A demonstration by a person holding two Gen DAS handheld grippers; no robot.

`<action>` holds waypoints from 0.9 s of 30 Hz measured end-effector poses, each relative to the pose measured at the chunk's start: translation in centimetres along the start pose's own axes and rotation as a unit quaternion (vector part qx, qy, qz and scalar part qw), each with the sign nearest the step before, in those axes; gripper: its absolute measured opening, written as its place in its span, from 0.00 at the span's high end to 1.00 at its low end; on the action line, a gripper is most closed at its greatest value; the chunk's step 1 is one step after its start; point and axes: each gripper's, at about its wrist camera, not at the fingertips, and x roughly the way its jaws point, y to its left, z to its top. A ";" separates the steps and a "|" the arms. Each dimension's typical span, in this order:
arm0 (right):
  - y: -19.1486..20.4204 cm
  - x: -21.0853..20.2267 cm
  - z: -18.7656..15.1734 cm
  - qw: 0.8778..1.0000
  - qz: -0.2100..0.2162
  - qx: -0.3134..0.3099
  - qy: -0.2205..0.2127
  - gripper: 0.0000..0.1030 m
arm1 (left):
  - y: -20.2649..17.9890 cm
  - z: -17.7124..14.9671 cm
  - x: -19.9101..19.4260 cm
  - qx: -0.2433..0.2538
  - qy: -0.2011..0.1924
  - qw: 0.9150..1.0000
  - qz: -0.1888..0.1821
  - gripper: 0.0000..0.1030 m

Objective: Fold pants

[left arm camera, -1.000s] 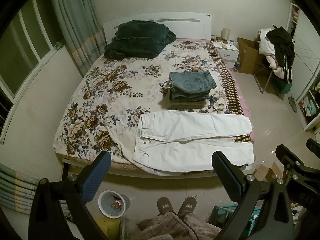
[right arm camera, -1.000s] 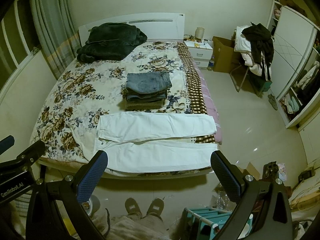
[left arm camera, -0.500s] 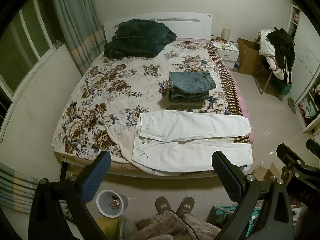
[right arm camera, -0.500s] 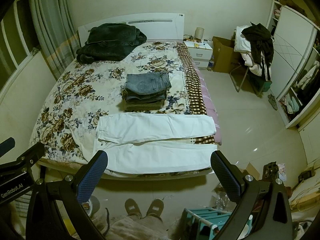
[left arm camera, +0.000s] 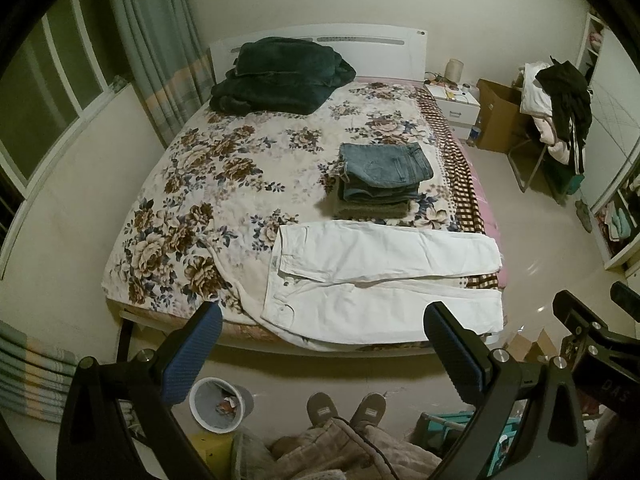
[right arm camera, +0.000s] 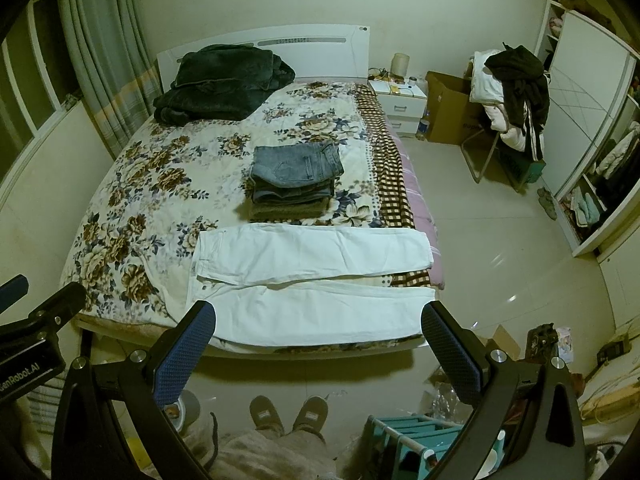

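Observation:
White pants (left arm camera: 380, 276) (right arm camera: 312, 280) lie flat across the near edge of the floral bed (left arm camera: 200, 184) (right arm camera: 132, 184), waistband to the left, both legs stretched right. My left gripper (left arm camera: 324, 344) is open and empty, held high above the floor in front of the bed. My right gripper (right arm camera: 320, 340) is open and empty too, at about the same height and well short of the pants. In the left wrist view the right gripper's body shows at the right edge; in the right wrist view the left gripper's body shows at the left edge.
A stack of folded jeans (left arm camera: 382, 178) (right arm camera: 294, 178) sits just behind the pants. A dark blanket (left arm camera: 280, 76) lies by the headboard. On the floor: a white bin (left arm camera: 218, 404), the person's slippered feet (right arm camera: 288, 412), a teal rack (right arm camera: 416, 440), cardboard boxes, a clothes-laden chair (right arm camera: 508, 96).
Both views have drifted only slightly; the bed and pants sit a touch lower in the frames. The pants lie as before and both grippers stay open.

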 end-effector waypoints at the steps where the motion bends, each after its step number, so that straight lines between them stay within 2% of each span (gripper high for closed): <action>1: 0.0 0.0 0.0 1.000 0.000 0.000 0.001 0.00 | 0.1 -0.3 0.1 0.001 -0.001 1.000 0.001 0.00; 15: 0.1 0.1 -0.3 1.000 0.002 0.000 0.007 0.00 | 0.1 -0.4 0.4 -0.002 0.001 1.000 -0.002 0.00; 21: -0.1 1.9 -0.3 1.000 -0.001 0.015 0.012 0.00 | -0.1 -0.7 1.2 0.001 -0.007 1.000 -0.001 0.00; 27: -0.1 6.5 1.2 0.999 -0.028 0.043 0.008 0.00 | 1.3 2.5 6.5 -0.005 -0.021 1.000 0.001 0.00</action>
